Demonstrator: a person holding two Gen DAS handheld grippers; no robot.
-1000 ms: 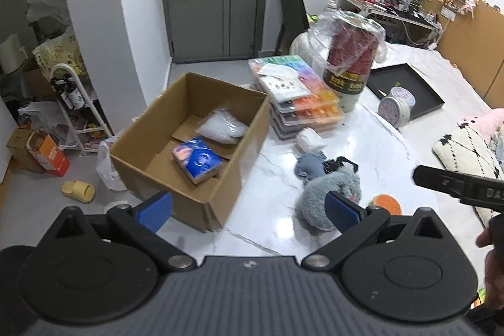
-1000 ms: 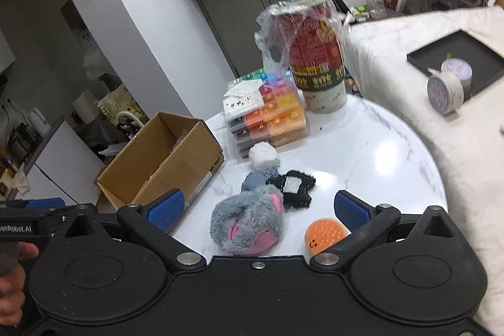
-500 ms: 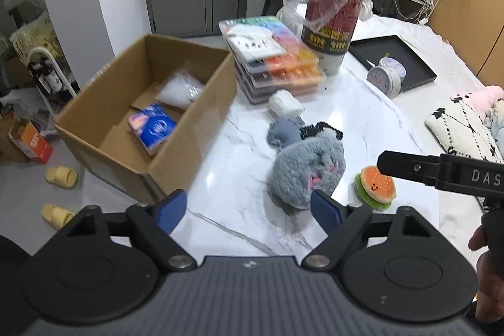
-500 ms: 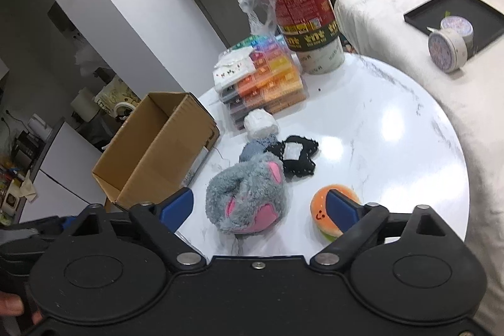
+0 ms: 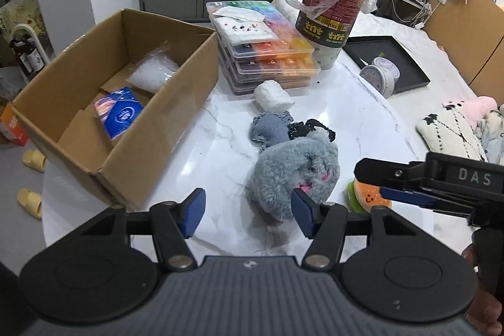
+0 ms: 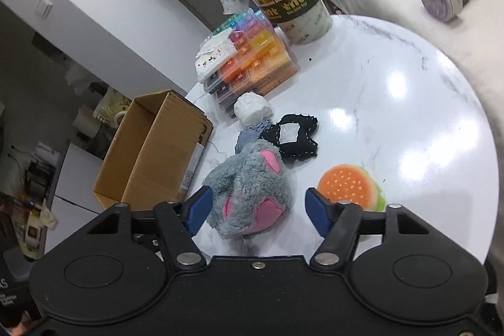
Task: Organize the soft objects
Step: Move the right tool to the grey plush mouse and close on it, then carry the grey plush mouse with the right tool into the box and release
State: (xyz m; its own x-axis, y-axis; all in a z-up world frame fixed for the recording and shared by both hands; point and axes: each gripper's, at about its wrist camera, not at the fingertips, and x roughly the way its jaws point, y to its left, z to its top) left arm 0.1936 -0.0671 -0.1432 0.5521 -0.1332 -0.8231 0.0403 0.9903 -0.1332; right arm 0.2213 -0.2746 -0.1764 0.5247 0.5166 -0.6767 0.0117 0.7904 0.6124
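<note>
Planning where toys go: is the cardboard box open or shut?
Open: the cardboard box has no top covering; a blue packet and clear bag lie inside.

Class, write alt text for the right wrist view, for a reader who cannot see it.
The right gripper, jaws open, frames a grey plush toy on a white marble table. A burger plush lies to the right, an open cardboard box to the left.

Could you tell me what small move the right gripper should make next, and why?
Probably ease the right gripper slightly forward and down, then close on the grey plush toy. Its fingers are open, the toy lies between them on the white table, and nothing is gripped yet. The open cardboard box sits just to its left.
</note>
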